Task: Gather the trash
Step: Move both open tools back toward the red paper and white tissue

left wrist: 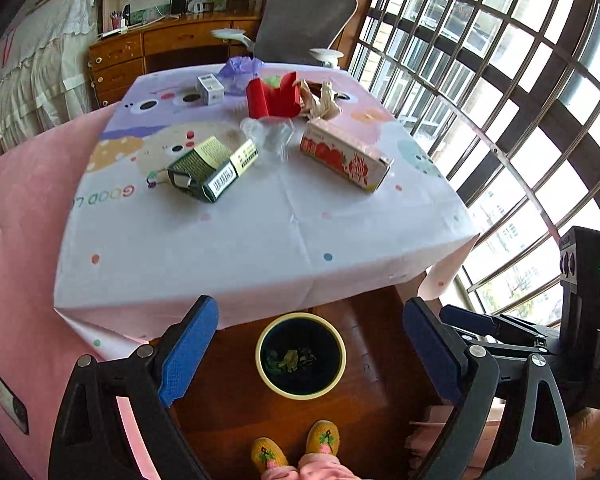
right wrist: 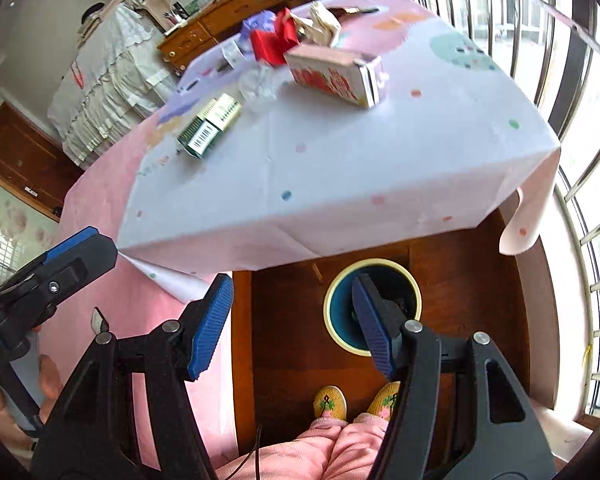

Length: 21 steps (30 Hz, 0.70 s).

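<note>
Both tools hanging open and empty over the bin, trash waiting on the table

The left tool (left wrist: 308, 354) and right tool (right wrist: 292, 328) are hovering with jaws spread above the bin (left wrist: 261, 364) on the floor; the green box (left wrist: 210, 168), strawberry carton (left wrist: 344, 158) and crumpled clear plastic (left wrist: 270, 134) are lying well apart from them, and a careless reach is risking dragging the loose tablecloth (left wrist: 260, 248) or nudging boxes off the edge

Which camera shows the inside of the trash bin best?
The left wrist view: the bin is unobstructed, with green scraps visible at the bottom. In the right wrist view a finger of the right gripper covers much of the bin's opening.
</note>
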Each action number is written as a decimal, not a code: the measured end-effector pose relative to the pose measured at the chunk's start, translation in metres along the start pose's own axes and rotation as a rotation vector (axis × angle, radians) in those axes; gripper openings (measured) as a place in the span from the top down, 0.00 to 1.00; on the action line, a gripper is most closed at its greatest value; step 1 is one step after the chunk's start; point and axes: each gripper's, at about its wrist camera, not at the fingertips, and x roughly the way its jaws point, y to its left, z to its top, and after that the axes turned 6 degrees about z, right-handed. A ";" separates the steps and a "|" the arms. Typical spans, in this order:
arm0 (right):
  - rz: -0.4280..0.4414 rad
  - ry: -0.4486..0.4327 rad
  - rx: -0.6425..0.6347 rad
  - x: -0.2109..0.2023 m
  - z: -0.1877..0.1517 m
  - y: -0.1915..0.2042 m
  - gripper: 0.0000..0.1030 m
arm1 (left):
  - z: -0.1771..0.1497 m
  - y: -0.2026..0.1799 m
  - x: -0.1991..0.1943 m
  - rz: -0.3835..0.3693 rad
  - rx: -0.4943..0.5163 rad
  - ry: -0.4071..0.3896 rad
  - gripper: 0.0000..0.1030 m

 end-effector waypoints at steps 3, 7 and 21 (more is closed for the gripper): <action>0.022 -0.052 -0.041 -0.033 0.023 0.021 0.43 | 0.025 0.002 -0.037 0.021 -0.002 -0.046 0.06; 0.040 -0.118 -0.107 -0.068 0.050 0.041 0.43 | 0.058 0.000 -0.078 0.052 -0.005 -0.094 0.05; 0.032 -0.149 -0.229 -0.090 0.121 0.041 0.42 | 0.132 -0.003 -0.096 0.103 -0.099 -0.107 0.05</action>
